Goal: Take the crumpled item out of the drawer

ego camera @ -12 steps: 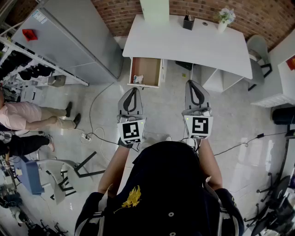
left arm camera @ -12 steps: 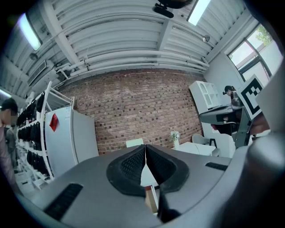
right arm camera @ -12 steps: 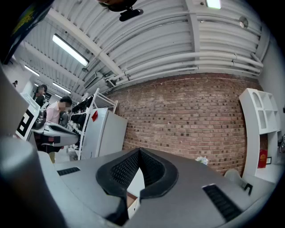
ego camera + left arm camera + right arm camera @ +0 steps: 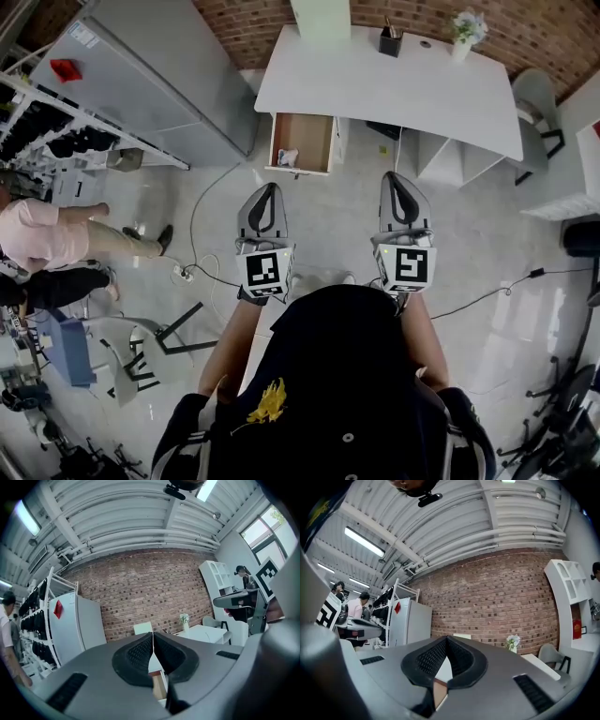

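Observation:
The wooden drawer (image 4: 302,141) stands pulled out from under the white desk's (image 4: 384,89) left end. A small pale crumpled item (image 4: 288,157) lies in its near left corner. Both grippers hang over the floor, well short of the drawer. My left gripper (image 4: 270,187) points at the drawer, and its jaws (image 4: 153,637) are pressed together with nothing between them. To the right of it, my right gripper (image 4: 393,177) is level with it and also shut and empty, its pads meeting at the tip (image 4: 446,640). Between the right jaws a sliver of the drawer shows.
On the desk stand a black pen holder (image 4: 389,42) and a vase of flowers (image 4: 467,31). A grey chair (image 4: 542,105) is at the right. A tall grey cabinet (image 4: 141,80) stands left of the drawer. Cables (image 4: 192,267) cross the floor, and people (image 4: 47,239) stand at the left.
The view has shifted slightly, so desk and drawer sit a little further right in the frame. The person in pink at the left has stepped. Both grippers stay shut.

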Available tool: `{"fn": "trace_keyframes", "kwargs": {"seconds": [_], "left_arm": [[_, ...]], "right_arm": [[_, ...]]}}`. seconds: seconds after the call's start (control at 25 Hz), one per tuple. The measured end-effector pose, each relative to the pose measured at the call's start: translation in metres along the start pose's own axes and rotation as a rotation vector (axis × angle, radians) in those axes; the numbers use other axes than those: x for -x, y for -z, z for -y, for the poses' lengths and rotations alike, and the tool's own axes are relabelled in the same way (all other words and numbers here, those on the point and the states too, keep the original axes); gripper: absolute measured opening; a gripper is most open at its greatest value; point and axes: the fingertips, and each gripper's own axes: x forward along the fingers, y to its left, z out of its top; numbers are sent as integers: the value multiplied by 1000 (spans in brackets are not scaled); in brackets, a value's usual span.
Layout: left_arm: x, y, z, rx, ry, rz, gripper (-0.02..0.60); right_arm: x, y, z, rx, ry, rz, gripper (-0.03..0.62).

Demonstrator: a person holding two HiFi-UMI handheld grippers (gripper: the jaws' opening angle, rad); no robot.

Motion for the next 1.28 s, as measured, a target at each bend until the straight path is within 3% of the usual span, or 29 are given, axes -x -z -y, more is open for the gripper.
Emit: {"fn": "trace_keyframes", "kwargs": {"seconds": [0.16, 0.36, 0.56, 0.76, 0.88, 1.0, 1.08, 1.28], "left_arm": [[1, 4, 5, -6, -14, -37, 20], [3, -5, 17, -45, 23, -50, 20], [-5, 1, 13, -32, 17, -75, 20], [-17, 10, -7, 1, -2, -45, 32], [-39, 9, -16, 25, -1, -13, 251], [-65, 6, -30, 36, 1, 12, 364], [-83, 11, -42, 43, 2, 7, 401], [-133, 37, -71, 46, 34, -30, 402]], "right_arm": [[5, 6, 3, -10, -19, -15, 26], [5, 21, -3, -68, -37, -48, 28], [1, 43, -20, -70, -69, -117, 26], [-14, 51, -17, -48, -54, -142, 27], [-26, 53, -3, -29, -28, -165, 28], [-42, 55, 3, -33, -22, -176, 27], [-58, 56, 4, -24, -20, -179, 28], [-112, 61, 11, -25, 15, -189, 26]]}}
